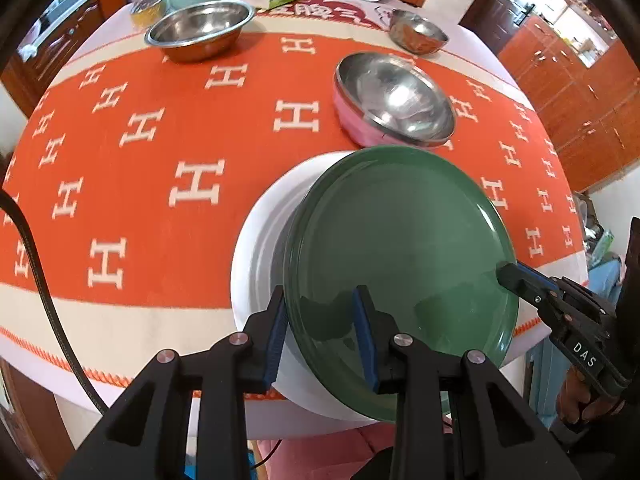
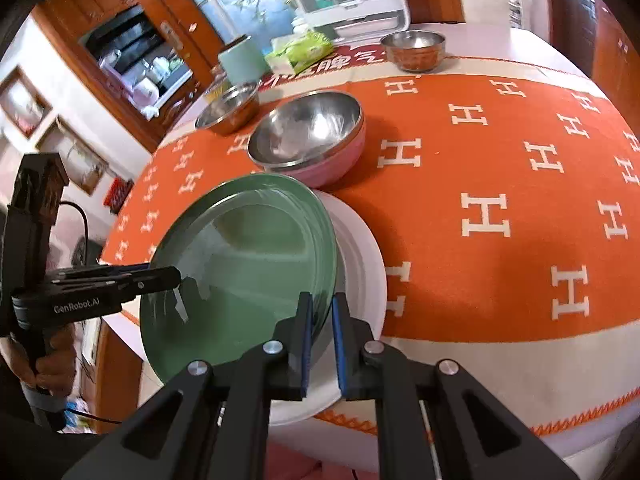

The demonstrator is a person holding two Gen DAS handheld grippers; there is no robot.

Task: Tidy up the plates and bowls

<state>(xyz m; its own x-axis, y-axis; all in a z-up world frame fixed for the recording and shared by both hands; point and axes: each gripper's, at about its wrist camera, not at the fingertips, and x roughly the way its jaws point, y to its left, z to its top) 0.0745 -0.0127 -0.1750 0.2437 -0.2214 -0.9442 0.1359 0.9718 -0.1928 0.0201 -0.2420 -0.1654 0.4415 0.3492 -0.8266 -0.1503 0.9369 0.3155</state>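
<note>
The green plate (image 1: 400, 264) is being held tilted above the white plate (image 1: 260, 248), which is lying near the front edge of the table (image 1: 120, 332) on the orange cloth (image 1: 160, 152) with its pattern of white letters. The left gripper (image 1: 320, 320) is clamping the green plate's near rim, one jaw under the plate and the other over its inside face. The right gripper (image 2: 322, 320) is pinching the opposite side of the same plate, its jaws nearly closed with the thin rim between them. Whether the green plate's lower edge is touching the white plate cannot be told. Just beyond the plates a pink bowl (image 1: 394, 100) with a shiny metal inside is sitting on the cloth. Farther back two steel bowls are standing well apart, the larger (image 1: 200, 30) and the smaller (image 1: 418, 32). A pale green cup (image 2: 242, 60) and a green tissue pack (image 2: 302, 52) are sitting at the far edge.
</note>
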